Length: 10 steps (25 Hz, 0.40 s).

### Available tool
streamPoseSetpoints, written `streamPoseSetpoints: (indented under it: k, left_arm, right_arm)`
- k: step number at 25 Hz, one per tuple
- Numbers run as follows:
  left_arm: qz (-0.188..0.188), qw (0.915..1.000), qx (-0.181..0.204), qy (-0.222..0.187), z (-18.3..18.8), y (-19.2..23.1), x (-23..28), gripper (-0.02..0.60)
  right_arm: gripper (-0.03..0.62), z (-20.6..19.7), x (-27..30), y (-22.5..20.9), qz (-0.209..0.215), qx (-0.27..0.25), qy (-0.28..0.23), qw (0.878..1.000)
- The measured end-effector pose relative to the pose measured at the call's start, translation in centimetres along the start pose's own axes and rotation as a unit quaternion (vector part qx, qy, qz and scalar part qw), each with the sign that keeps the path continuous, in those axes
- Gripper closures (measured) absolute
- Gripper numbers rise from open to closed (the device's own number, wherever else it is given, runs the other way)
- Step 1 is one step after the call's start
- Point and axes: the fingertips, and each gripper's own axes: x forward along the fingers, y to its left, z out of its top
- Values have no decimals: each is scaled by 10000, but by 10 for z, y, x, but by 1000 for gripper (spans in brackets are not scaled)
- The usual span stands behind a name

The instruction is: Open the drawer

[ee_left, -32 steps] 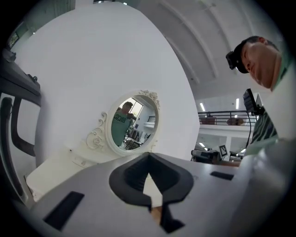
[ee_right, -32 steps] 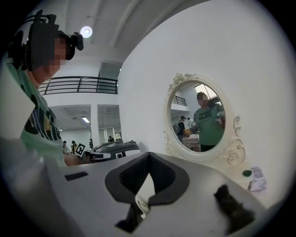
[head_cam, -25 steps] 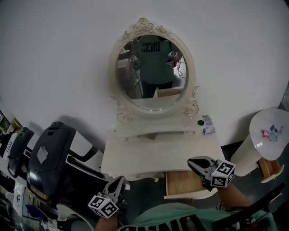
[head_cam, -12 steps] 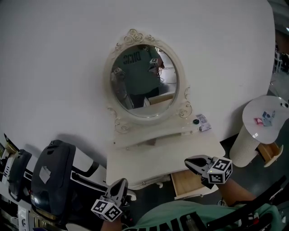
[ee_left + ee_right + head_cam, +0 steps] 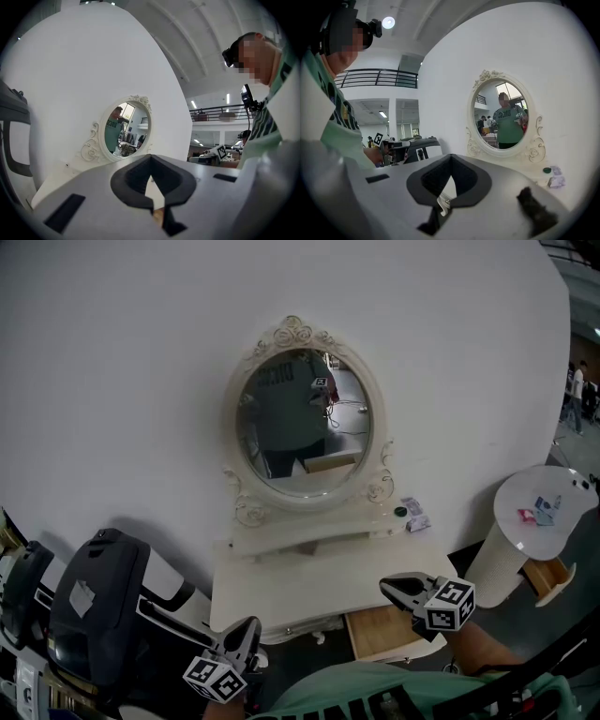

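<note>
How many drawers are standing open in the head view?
2. One drawer hangs out under the dressing table, at its right; the other drawer is beside the round side table, far right. Others may be hidden.

The dressing table (image 5: 309, 582) and its scrolled mirror frame (image 5: 302, 334) are cream white. The drawer (image 5: 380, 632) is pale wood inside. A small round thing (image 5: 400, 512) seems dark green.
</note>
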Motion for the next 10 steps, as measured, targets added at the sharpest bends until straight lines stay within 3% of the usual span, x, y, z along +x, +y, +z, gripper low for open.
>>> streamPoseSetpoints:
  k: [10]
  left_arm:
    - [-49,10000,-43,15,-5,-7,10,574]
  right_arm:
    - [586,-4,4,-6,133,6,34,9999]
